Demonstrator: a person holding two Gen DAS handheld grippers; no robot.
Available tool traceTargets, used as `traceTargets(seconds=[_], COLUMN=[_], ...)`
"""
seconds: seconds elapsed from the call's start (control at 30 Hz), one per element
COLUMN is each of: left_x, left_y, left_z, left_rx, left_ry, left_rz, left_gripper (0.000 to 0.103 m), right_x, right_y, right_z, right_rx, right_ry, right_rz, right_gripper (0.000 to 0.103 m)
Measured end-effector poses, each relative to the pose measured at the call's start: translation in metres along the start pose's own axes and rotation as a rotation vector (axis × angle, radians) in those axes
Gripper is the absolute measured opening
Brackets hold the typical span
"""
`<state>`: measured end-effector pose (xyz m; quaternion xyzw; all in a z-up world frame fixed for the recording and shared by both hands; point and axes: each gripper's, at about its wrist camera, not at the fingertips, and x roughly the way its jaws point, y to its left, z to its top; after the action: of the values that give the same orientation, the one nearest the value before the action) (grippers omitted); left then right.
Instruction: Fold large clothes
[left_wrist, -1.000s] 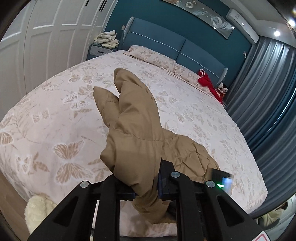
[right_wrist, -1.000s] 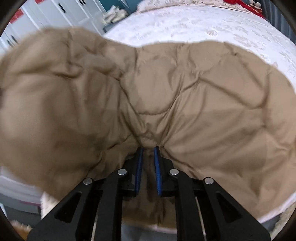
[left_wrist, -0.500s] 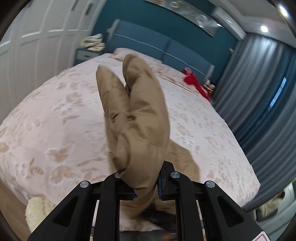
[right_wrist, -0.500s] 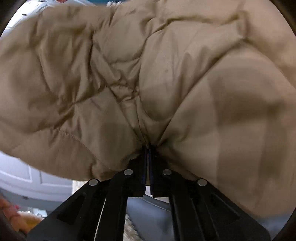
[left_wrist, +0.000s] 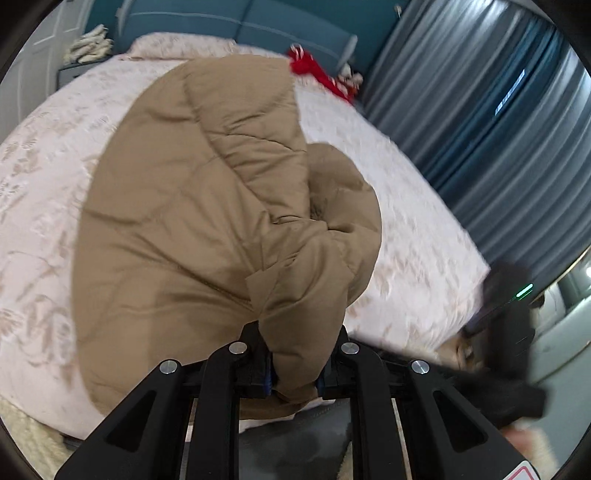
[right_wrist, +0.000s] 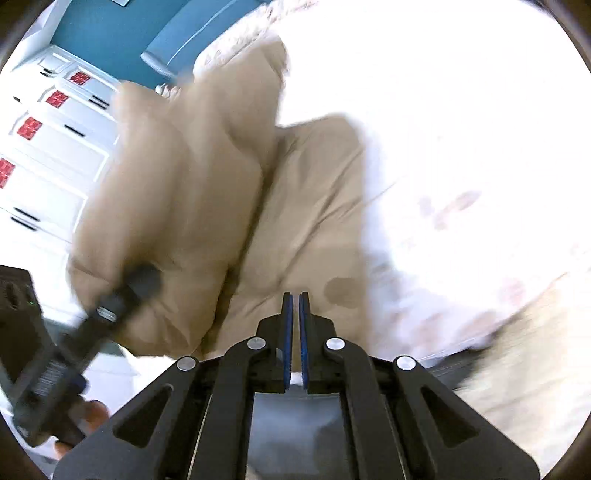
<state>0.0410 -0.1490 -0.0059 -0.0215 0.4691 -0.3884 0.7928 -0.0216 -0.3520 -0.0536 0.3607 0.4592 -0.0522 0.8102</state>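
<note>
Released by the right gripper (right_wrist: 295, 306) since half a second ago, when its pads pinched a fold; lowered from its upright, bunched hang and spread wide over the bed. Tan quilted coat (left_wrist: 207, 192) now draped across the near half of the floral bedspread (left_wrist: 406, 206), filling the left wrist view from 9 o'clock through centre to 1 o'clock. Clamped at a thick rolled edge between the pads of the left gripper (left_wrist: 295, 373), at 6 o'clock, with padding bulging up and out above the fingers. Bulkier lobe toward 10 o'clock, smaller rounded lobe toward 2 o'clock.

Seen from the right wrist, same coat (right_wrist: 229, 206) blurred with motion, lying from 12 o'clock down to centre, directly ahead of the blue pads. Nearly closed on a thin gap with nothing between them, tips just short of the coat's near edge or over it; cannot tell which. Dark round stain on the fabric just at 1 o'clock from the tips. Left gripper (right_wrist: 122, 299) visible at 8 o'clock, buried in the coat's left lobe.

Right gripper (left_wrist: 506, 306) blurred at 4 o'clock in the left view, off the bed corner. Red item (left_wrist: 321, 74) near the pillows at 12 o'clock, blue headboard (left_wrist: 236, 18) behind, grey-blue curtains (left_wrist: 498, 129) at 2 o'clock, white wardrobe doors (right_wrist: 51, 147) at 9 o'clock in the right view.
</note>
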Motion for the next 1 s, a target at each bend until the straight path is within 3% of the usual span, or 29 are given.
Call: traceTargets(seconds=[0.2, 0.4, 0.57, 0.6, 0.63, 0.67, 0.73, 0.77, 0.8, 0.9, 1.0], left_x=[0.044, 0.074, 0.05, 0.038, 0.031, 0.014, -0.018, -0.03, -0.045, -0.07, -0.092], left_y=[-0.019, -0.032, -0.037, -0.038, -0.041, -0.041, -0.034, -0.028, -0.022, -0.01, 0.011], left_z=[-0.01, -0.017, -0.01, -0.002, 0.001, 0.005, 0.013, 0.016, 0.02, 0.032, 0.047], left_rx=[0.04, 0.071, 0.056, 0.05, 0.049, 0.043, -0.01, -0.046, -0.089, -0.11, -0.121], left_ry=[0.084, 0.151, 0.176, 0.19, 0.186, 0.169, 0.127, 0.1, 0.056, -0.004, -0.091], left_rz=[0.039, 0.079, 0.089, 0.073, 0.068, 0.057, -0.019, -0.065, -0.106, -0.071, 0.034], left_gripper=[0.013, 0.02, 0.026, 0.031, 0.032, 0.036, 0.06, 0.078, 0.085, 0.085, 0.085], right_x=[-0.047, -0.05, -0.062, -0.066, -0.068, -0.071, -0.076, -0.077, -0.077, -0.07, -0.065], right_y=[-0.007, -0.006, -0.003, -0.001, 0.001, 0.003, 0.008, 0.011, 0.013, 0.021, 0.019], right_z=[0.017, 0.014, 0.014, 0.013, 0.016, 0.017, 0.02, 0.021, 0.023, 0.029, 0.035], right_rx=[-0.075, -0.064, -0.061, -0.066, -0.072, -0.075, -0.08, -0.082, -0.084, -0.086, -0.036], right_ry=[-0.111, -0.124, -0.119, -0.123, -0.13, -0.137, -0.153, -0.156, -0.159, -0.16, -0.15], right_rz=[-0.064, -0.058, -0.05, -0.05, -0.049, -0.046, -0.029, -0.019, -0.01, 0.004, 0.022], right_gripper=[0.004, 0.004, 0.006, 0.014, 0.026, 0.03, 0.034, 0.035, 0.036, 0.037, 0.041])
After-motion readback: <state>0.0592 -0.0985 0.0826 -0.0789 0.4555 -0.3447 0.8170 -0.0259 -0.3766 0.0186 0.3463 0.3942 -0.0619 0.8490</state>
